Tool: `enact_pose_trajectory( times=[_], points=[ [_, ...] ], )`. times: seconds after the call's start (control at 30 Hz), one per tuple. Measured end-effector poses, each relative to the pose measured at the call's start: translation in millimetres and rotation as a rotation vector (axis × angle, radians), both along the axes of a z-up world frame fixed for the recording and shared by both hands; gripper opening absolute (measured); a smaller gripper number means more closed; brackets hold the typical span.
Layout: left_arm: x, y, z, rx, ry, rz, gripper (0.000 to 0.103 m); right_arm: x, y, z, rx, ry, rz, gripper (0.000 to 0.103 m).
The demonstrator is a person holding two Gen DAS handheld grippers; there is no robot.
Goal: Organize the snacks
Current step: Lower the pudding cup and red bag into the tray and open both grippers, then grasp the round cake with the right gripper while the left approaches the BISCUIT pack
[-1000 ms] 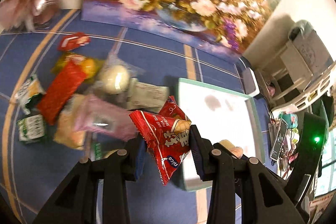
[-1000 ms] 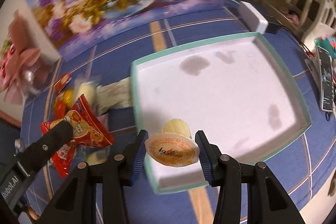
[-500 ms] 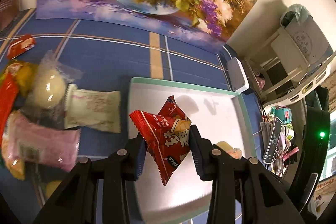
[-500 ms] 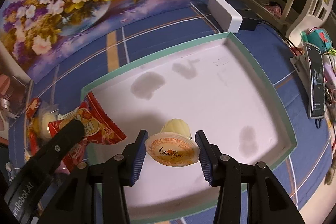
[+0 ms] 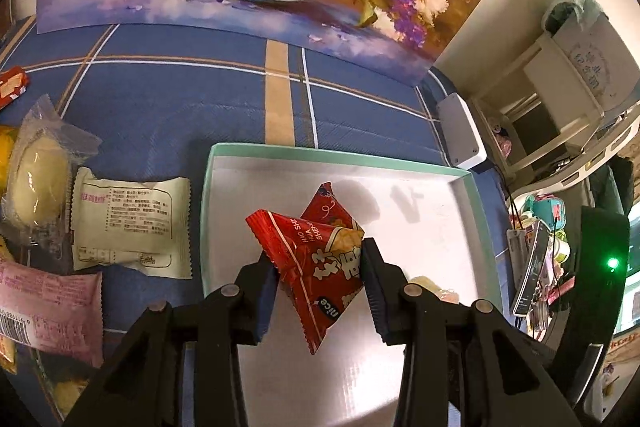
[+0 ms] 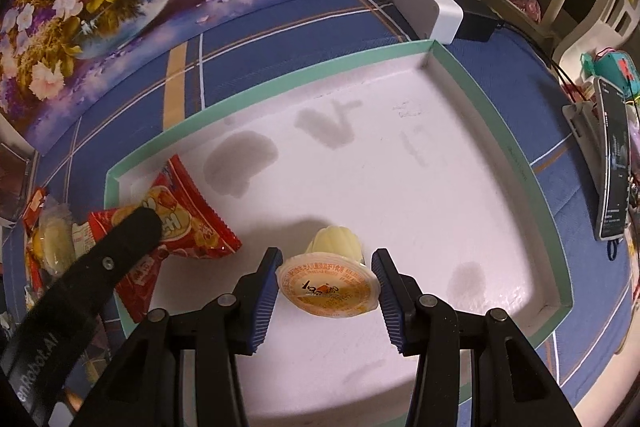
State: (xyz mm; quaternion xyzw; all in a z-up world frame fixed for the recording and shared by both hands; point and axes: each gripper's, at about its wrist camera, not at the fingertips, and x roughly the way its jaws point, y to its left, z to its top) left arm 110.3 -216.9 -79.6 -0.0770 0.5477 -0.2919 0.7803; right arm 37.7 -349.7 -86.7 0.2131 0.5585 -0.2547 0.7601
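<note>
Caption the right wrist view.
Right tongs hold a jelly cup over the white tray.

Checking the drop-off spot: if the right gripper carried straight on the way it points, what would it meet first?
Most likely the bare white floor of the tray. The right gripper, shut on the jelly cup, points down into it, with nothing lying ahead. The red snack packet sits off to its left. Height above the floor is unclear.

Tray floor lies bare; loose packets crowd its left side.
</note>
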Motion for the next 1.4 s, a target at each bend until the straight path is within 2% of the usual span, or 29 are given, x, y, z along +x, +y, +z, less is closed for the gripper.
enact_pose_trajectory(
  times=[0.1, 0.17, 0.3, 0.33, 0.4, 0.47, 0.5, 0.6, 0.63, 0.73, 0.8, 0.87, 0.93, 1.13, 1.23, 1.4],
  points=[
    [1, 3, 5, 0.002, -0.005, 0.009, 0.042, 0, 1, 1, 0.003, 0.000, 0.005, 0.050],
    [0, 7, 11, 0.019, -0.004, 0.016, 0.047, 0, 2, 3, 0.003, -0.009, 0.013, 0.050],
    [-1, 16, 22, 0.018, 0.000, 0.022, 0.050, 2, 8, 8, -0.008, -0.010, 0.024, 0.050],
    [-2, 19, 25, 0.020, 0.001, 0.027, 0.052, 1, 8, 10, -0.011, -0.012, 0.023, 0.050],
    [-3, 24, 32, 0.033, -0.008, 0.040, 0.066, 0, 9, 13, -0.012, -0.008, 0.024, 0.051],
    [-6, 32, 39, 0.066, -0.024, 0.063, 0.073, 1, 10, 17, -0.011, -0.010, 0.030, 0.062],
    [-7, 38, 42, 0.086, -0.034, 0.082, 0.075, 0, 11, 20, -0.015, -0.011, 0.031, 0.072],
    [-7, 56, 48, 0.121, -0.054, 0.130, 0.083, 0, 14, 29, -0.020, -0.015, 0.039, 0.074],
    [-7, 64, 50, 0.142, -0.069, 0.153, 0.085, 0, 15, 31, -0.014, -0.019, 0.041, 0.078],
    [-5, 84, 55, 0.229, -0.120, 0.193, 0.087, 3, 20, 41, 0.007, -0.040, 0.037, 0.088],
    [-4, 96, 58, 0.293, -0.157, 0.217, 0.093, 6, 26, 47, 0.014, -0.051, 0.046, 0.089],
    [-3, 111, 63, 0.350, -0.194, 0.244, 0.094, 9, 32, 54, 0.017, -0.061, 0.056, 0.092],
    [-3, 124, 66, 0.374, -0.217, 0.260, 0.095, 14, 39, 62, 0.017, -0.076, 0.059, 0.102],
    [-6, 167, 79, 0.439, -0.283, 0.330, 0.102, 29, 69, 81, 0.015, -0.127, 0.084, 0.103],
    [-7, 189, 82, 0.439, -0.282, 0.373, 0.102, 36, 90, 87, 0.015, -0.158, 0.100, 0.103],
    [-10, 229, 83, 0.396, -0.256, 0.458, 0.102, 41, 128, 88, 0.021, -0.216, 0.128, 0.103]
  ],
)
